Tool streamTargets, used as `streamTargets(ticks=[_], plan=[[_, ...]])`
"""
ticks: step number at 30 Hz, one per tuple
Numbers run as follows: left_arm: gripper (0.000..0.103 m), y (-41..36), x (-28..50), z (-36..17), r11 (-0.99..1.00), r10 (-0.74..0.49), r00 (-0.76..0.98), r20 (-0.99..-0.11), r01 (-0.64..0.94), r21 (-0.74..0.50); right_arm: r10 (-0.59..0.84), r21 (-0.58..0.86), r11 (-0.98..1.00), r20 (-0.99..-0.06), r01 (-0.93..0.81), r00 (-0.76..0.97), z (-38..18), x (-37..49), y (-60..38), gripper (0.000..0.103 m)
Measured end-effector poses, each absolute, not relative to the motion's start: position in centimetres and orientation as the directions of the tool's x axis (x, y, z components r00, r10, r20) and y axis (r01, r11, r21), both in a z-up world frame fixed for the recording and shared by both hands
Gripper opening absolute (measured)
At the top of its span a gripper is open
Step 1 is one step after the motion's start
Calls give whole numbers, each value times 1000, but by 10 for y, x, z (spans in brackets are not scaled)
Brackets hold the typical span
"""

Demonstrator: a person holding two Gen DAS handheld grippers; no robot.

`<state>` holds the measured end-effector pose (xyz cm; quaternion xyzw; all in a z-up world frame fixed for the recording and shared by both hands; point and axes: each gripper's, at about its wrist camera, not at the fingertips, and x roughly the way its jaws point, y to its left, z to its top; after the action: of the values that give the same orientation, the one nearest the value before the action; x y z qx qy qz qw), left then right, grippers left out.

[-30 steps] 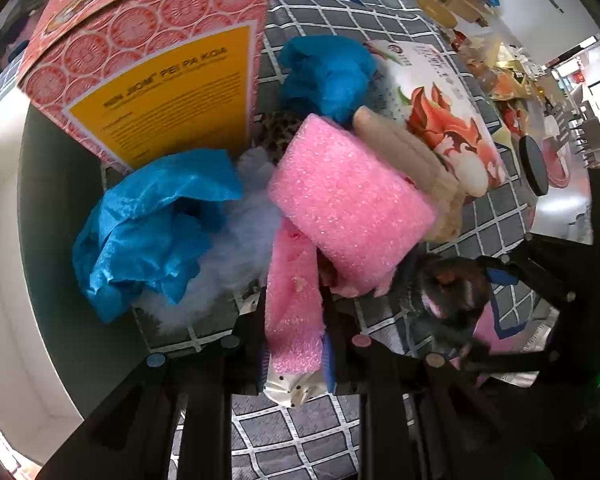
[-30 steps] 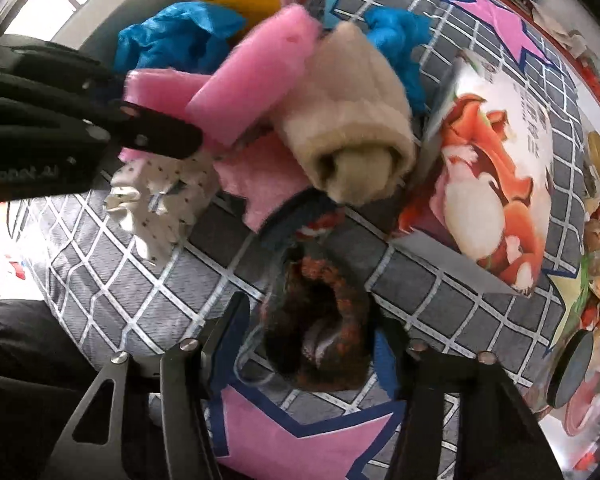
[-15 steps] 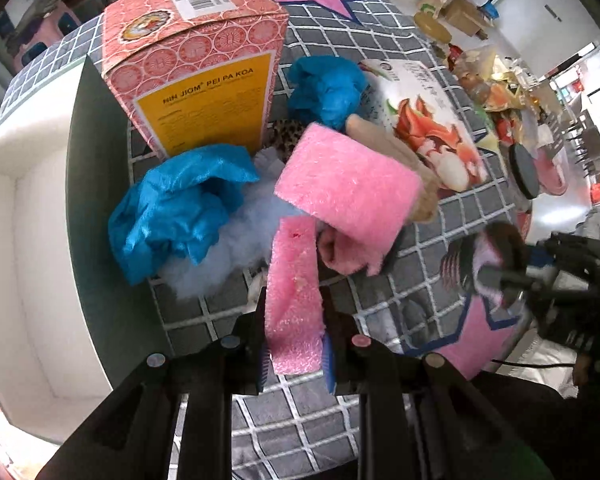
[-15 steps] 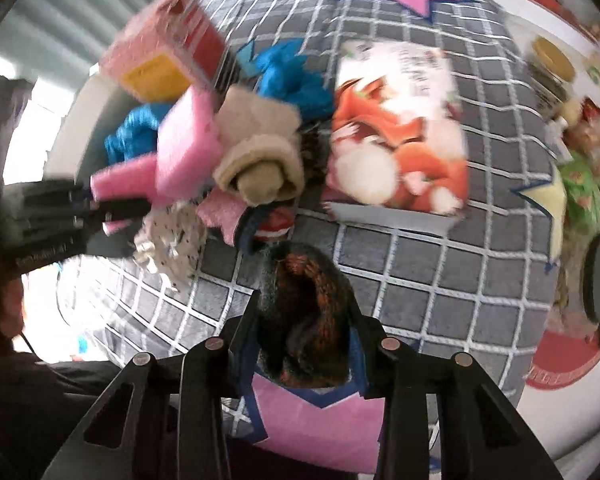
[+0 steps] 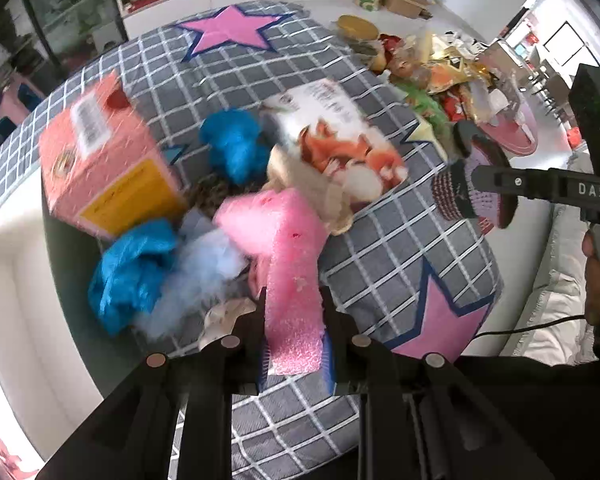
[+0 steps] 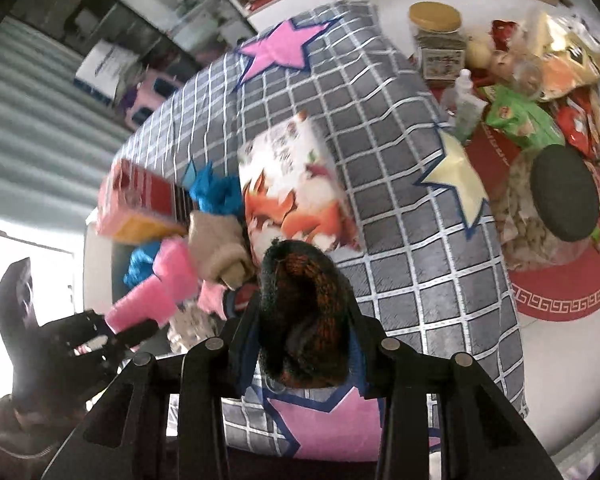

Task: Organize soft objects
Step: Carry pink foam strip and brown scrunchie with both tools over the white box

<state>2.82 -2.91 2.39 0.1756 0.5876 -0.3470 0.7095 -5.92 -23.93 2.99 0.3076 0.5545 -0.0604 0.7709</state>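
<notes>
Left wrist view: the left gripper is clamped on the lower end of a pink foam strip, whose upper part bends back into the heap on the grey checked cloth. Around it lie 2 blue crumpled pieces, one by the pink carton and one beside white fluff. A fox-print pack sits behind. At right, the right gripper carries a knitted piece clear of the cloth.

Right wrist view: the right gripper has its jaws pressed on a dark orange-flecked knitted item, held above the cloth. A beige roll and the foam lie at left.

To do this lift well, I judge each hand should keep a firm grip and raise slowly, so the foam slides free without dragging the fluff or neighbours along.
</notes>
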Motion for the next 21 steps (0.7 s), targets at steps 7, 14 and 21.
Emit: streamTargets(ticks=[7,14,21], plan=[[22,-75,43,47,653,-342,79,-936,737,-176,268,464,726,-871,508,412,29,-61,-265,39],[22,-114,70,53,657,-347,68,-935,729,-191,301,548,598,-830,584,470,26,-56,-289,39],[22,-119,92,60,698,-319,101,-942,698,-162,336,614,488,-788,620,516,27,-46,-305,39]])
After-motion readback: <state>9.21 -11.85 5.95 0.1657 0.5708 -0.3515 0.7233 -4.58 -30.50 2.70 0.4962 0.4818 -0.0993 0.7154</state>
